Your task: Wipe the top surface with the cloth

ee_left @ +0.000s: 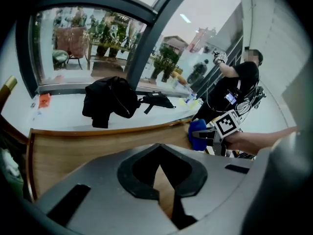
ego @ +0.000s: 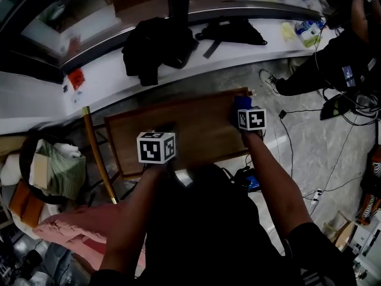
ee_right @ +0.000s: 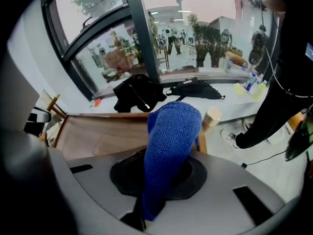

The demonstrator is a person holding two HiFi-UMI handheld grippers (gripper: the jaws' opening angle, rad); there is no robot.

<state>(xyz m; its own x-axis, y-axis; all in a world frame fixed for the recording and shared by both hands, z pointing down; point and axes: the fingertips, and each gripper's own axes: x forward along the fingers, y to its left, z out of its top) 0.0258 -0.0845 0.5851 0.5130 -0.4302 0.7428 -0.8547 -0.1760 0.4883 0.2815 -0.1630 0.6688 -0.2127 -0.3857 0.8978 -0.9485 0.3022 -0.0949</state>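
Observation:
The brown wooden table top (ego: 196,130) lies below me. My right gripper (ego: 247,113) hovers at its far right corner, shut on a blue knitted cloth (ee_right: 171,141) that sticks up out of the jaws. The same cloth (ego: 241,102) shows as a blue lump past the marker cube, and again at the table's right end in the left gripper view (ee_left: 197,133). My left gripper (ego: 161,137) is over the near middle of the top, its jaws (ee_left: 164,180) drawn together with nothing in them and wood grain (ee_left: 98,146) beyond.
A black jacket (ego: 156,46) and a black bag (ego: 232,31) lie on the white ledge behind the table. A wooden chair post (ego: 95,154) and a basket of fabrics (ego: 56,165) stand left. A person (ego: 333,58) and floor cables (ego: 351,112) are right.

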